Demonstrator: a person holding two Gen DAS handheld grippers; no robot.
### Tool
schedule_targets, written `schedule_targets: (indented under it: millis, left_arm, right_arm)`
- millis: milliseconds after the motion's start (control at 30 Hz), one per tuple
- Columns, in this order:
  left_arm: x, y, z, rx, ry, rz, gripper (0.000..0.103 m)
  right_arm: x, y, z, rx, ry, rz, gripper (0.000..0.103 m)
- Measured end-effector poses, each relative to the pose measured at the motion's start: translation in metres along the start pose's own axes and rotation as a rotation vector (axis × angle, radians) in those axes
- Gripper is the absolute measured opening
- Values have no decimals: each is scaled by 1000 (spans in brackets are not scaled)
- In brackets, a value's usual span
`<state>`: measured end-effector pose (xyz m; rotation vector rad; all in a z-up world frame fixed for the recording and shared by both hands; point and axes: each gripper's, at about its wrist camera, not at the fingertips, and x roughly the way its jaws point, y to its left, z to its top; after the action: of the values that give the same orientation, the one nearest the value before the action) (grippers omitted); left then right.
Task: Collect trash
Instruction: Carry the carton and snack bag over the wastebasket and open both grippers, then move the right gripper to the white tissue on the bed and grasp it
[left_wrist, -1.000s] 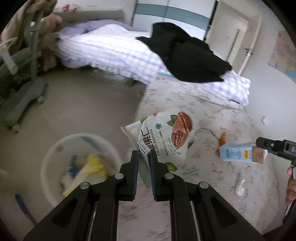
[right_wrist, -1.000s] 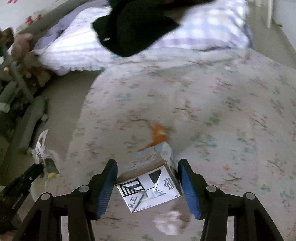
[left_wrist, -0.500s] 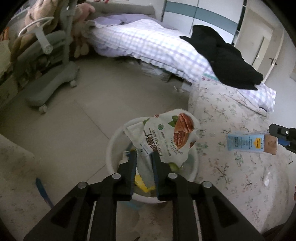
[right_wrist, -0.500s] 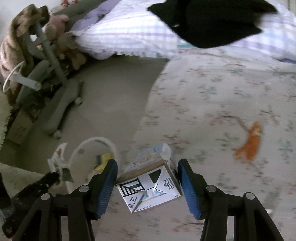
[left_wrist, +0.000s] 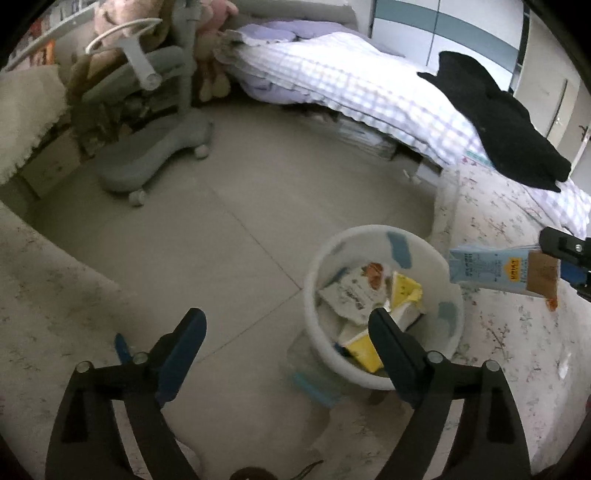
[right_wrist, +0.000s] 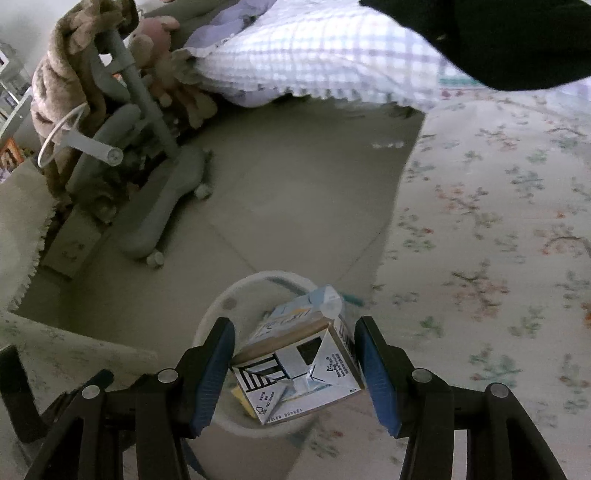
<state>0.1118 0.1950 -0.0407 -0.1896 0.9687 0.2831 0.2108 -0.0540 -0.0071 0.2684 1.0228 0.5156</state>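
Note:
A white round trash bin (left_wrist: 384, 273) stands on the floor beside the floral bedspread (left_wrist: 509, 332). The pecan snack bag (left_wrist: 351, 291) lies inside it among yellow wrappers. My left gripper (left_wrist: 286, 328) is open and empty, just above the bin's near left side. My right gripper (right_wrist: 295, 345) is shut on a light-blue milk carton (right_wrist: 299, 365) and holds it over the bin (right_wrist: 225, 306). The carton also shows in the left wrist view (left_wrist: 498, 271), at the bin's right. An orange scrap (left_wrist: 551, 302) lies on the bedspread.
A grey rolling chair base (left_wrist: 155, 158) stands on the tiled floor at the left. A checked quilt (left_wrist: 354, 88) with a black garment (left_wrist: 495, 122) lies at the back. A small white scrap (left_wrist: 563, 365) lies on the bedspread at the right.
My left gripper has opened and the pecan bag has dropped into the bin. My right gripper has carried the carton left, from over the bedspread to over the bin.

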Motion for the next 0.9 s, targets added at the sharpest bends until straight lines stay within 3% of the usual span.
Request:
schedule_targets:
  millis: [400, 500, 667, 900]
  left_arm:
    - [-1, 30, 4, -35, -6, 30, 96]
    - [2, 31, 6, -39, 1, 24, 97]
    - [0, 27, 8, -35, 0, 4, 98]
    - [-5, 4, 4, 7, 9, -34, 98]
  right_arm:
    - [53, 30, -5, -39, 4, 34, 60]
    - [65, 32, -7, -62, 46, 31, 70]
    - [56, 36, -7, -116, 50, 11, 79]
    - [31, 18, -7, -136, 54, -55, 83]
